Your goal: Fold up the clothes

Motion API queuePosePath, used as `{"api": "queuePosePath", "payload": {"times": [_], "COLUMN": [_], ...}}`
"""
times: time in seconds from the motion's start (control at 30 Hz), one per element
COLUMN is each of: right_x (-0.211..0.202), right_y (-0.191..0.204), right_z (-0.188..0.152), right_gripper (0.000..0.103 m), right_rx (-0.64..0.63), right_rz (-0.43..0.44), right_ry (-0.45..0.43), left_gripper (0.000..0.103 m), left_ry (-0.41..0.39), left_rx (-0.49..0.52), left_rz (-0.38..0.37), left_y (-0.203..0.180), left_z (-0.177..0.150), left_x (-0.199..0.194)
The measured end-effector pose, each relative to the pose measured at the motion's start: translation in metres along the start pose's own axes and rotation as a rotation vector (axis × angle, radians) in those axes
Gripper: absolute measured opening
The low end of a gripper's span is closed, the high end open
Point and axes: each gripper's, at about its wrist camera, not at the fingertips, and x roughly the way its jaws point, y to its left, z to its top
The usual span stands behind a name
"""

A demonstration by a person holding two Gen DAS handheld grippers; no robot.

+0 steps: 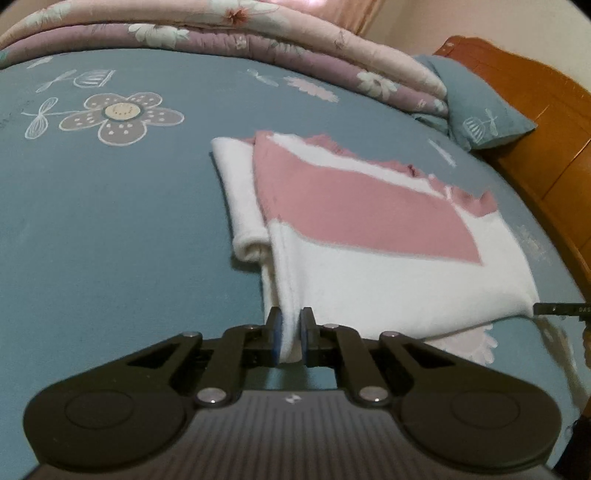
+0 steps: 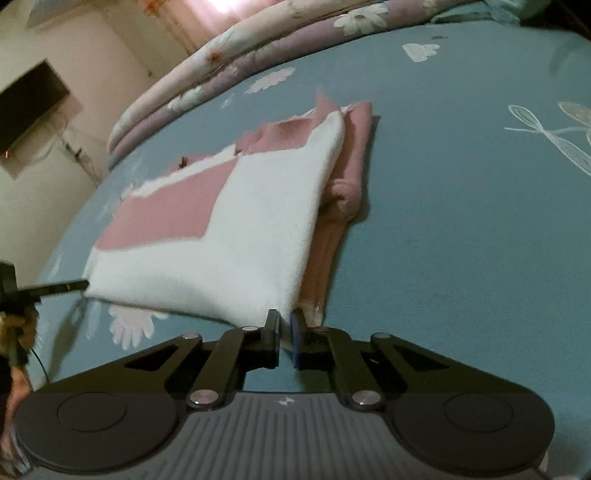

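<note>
A pink and white sweater (image 1: pixel 354 229) lies partly folded on the blue bed sheet (image 1: pixel 110 221). Its near hem is lifted off the sheet. My left gripper (image 1: pixel 290 325) is shut on the hem's left corner, white cloth pinched between the blue pads. In the right wrist view the same sweater (image 2: pixel 240 229) spreads ahead, with a pink sleeve (image 2: pixel 347 177) folded under its right side. My right gripper (image 2: pixel 285 325) is shut on the hem's right corner. Each gripper's tip shows at the edge of the other's view, by the hem.
A rolled floral quilt (image 1: pixel 221 33) lies along the far side of the bed. A blue pillow (image 1: pixel 480 114) rests against the wooden headboard (image 1: pixel 535 122). A dark screen (image 2: pixel 29 107) hangs on the wall at left. A person's hand (image 2: pixel 14 332) shows at the left edge.
</note>
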Motion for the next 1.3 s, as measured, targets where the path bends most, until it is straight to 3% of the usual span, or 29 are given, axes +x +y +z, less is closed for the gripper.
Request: {"api": "queuePosePath", "payload": {"times": [0.1,0.23,0.4,0.53,0.63,0.7,0.87,0.97,1.03,1.1,1.2,1.3], "right_x": [-0.020,-0.014,0.051,0.089,0.079,0.063,0.037,0.022,0.017,0.023,0.044,0.063], "right_y": [0.014,0.056,0.132,0.146,0.116,0.088,0.019,0.020,0.030,0.040,0.046,0.032], "right_z": [0.004,0.003,-0.006,-0.019,-0.022,-0.018,-0.019,-0.021,-0.016,-0.004,0.007,0.004], "right_gripper": [0.017,0.014,0.012,0.012,0.009,0.009,0.007,0.013,0.014,0.014,0.014,0.006], "right_rx": [-0.052,-0.210,-0.465,-0.529,-0.431,-0.316,0.046,0.051,0.041,0.050,0.087,0.134], "right_rz": [-0.083,-0.072,-0.044,-0.057,-0.001,0.045,0.186,0.166,0.188,0.212,0.210,0.152], "right_ry": [-0.092,-0.123,-0.073,-0.039,-0.059,-0.065,-0.032,-0.050,-0.074,-0.088,-0.069,-0.020], "left_gripper": [0.011,0.012,0.015,0.016,0.017,0.022,0.019,0.018,0.025,0.031,0.032,0.032], "left_ry": [-0.009,-0.064,-0.007,0.028,0.060,0.049,0.063,0.068,0.058,0.044,0.047,0.103], "left_rx": [0.028,0.136,0.284,0.420,0.463,0.422,0.334,0.341,0.354,0.356,0.348,0.337], "left_rz": [0.007,-0.021,-0.157,-0.163,-0.103,-0.122,-0.103,-0.091,-0.110,-0.168,-0.251,-0.227], "left_y": [-0.006,-0.039,-0.114,-0.152,-0.136,-0.112,-0.079,-0.089,-0.108,-0.126,-0.151,-0.153], "left_z": [0.004,0.019,0.022,0.006,-0.010,-0.012,-0.009,-0.007,-0.001,0.006,0.012,0.006], "left_x": [-0.006,-0.013,0.048,0.089,0.095,0.085,0.067,0.061,0.062,0.065,0.080,0.098]}}
